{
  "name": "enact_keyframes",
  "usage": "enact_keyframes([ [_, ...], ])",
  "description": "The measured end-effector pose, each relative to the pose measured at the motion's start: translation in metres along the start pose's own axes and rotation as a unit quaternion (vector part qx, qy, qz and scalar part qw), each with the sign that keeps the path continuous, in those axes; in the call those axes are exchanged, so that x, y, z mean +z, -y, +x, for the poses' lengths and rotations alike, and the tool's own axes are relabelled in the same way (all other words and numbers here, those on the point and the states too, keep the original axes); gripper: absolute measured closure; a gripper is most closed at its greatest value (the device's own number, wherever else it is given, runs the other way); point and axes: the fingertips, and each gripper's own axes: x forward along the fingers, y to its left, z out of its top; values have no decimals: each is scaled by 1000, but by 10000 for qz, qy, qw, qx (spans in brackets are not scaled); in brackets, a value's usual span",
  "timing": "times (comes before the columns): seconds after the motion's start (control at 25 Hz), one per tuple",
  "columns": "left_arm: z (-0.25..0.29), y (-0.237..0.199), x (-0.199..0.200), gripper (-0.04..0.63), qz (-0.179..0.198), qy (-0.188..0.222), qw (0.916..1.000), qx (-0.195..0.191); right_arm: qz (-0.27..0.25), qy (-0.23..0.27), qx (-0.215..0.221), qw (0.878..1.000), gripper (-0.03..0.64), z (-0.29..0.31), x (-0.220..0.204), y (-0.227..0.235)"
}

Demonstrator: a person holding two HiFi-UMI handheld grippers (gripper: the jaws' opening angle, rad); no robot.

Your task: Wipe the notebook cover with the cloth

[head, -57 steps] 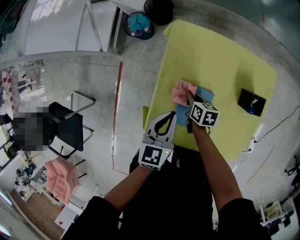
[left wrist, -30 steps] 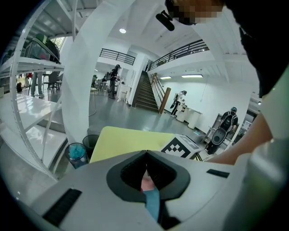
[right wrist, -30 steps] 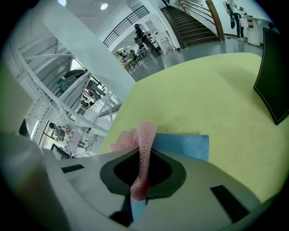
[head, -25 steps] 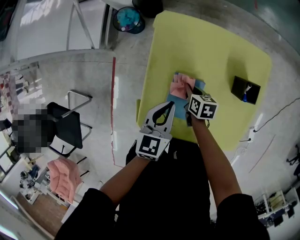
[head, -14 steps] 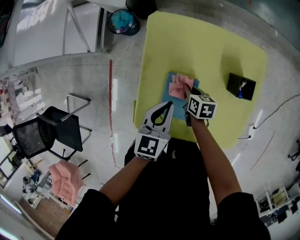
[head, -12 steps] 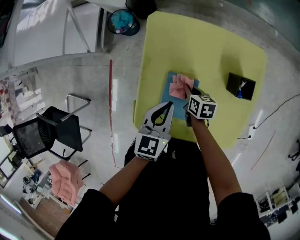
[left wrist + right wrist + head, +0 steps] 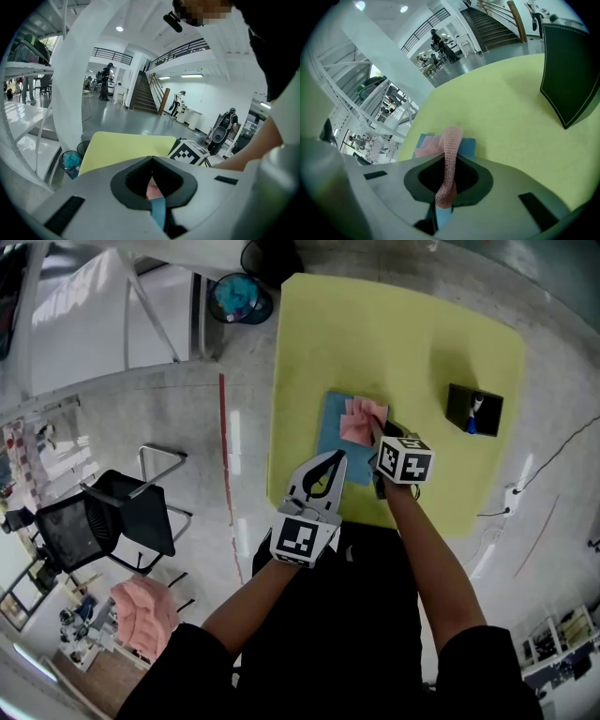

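A blue notebook (image 7: 334, 432) lies flat on the yellow table (image 7: 403, 343), near its front edge. A pink cloth (image 7: 362, 420) rests on the right half of the cover. My right gripper (image 7: 377, 435) is shut on that cloth; in the right gripper view the cloth (image 7: 450, 154) runs up between the jaws, with the notebook (image 7: 467, 145) beneath it. My left gripper (image 7: 335, 458) is shut, its tips over the notebook's near edge. In the left gripper view the left gripper (image 7: 151, 159) shows cloth and notebook through the gap behind its closed tips.
A black box (image 7: 473, 409) stands on the table at the right, also large in the right gripper view as the black box (image 7: 574, 70). On the floor to the left are a bin (image 7: 234, 298), a black chair (image 7: 112, 521) and a pink bundle (image 7: 142, 610).
The right gripper has dragged the pink cloth across the cover from its left part toward its right, baring the blue left side. The left gripper kept its place at the near edge.
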Motion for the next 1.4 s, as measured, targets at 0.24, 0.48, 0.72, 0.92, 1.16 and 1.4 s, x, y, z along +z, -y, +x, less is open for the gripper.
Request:
enact_keyframes([
  [0.24, 6, 8, 8, 591, 99, -6, 9999, -136, 54, -4, -42, 10000, 577, -6, 0, 10],
  [0.48, 4, 15, 20, 589, 155, 90, 9997, -165, 73, -40, -64, 9999, 577, -10, -2, 16],
  [0.72, -15, 5, 36, 589, 31, 244, 9997, -2, 6, -131, -120, 9998, 577, -15, -4, 20],
  [0.92, -21, -5, 29, 589, -185, 230, 9995, -90, -84, -136, -239, 9996, 577, -14, -1, 17],
  [1.16, -47, -21, 12, 590, 109, 50, 9992, -387, 371, 220, -255, 9987, 575, -14, -6, 18],
  [1.4, -80, -40, 17, 590, 205, 123, 9984, -508, 499, 438, -435, 9968, 576, -32, -4, -4],
])
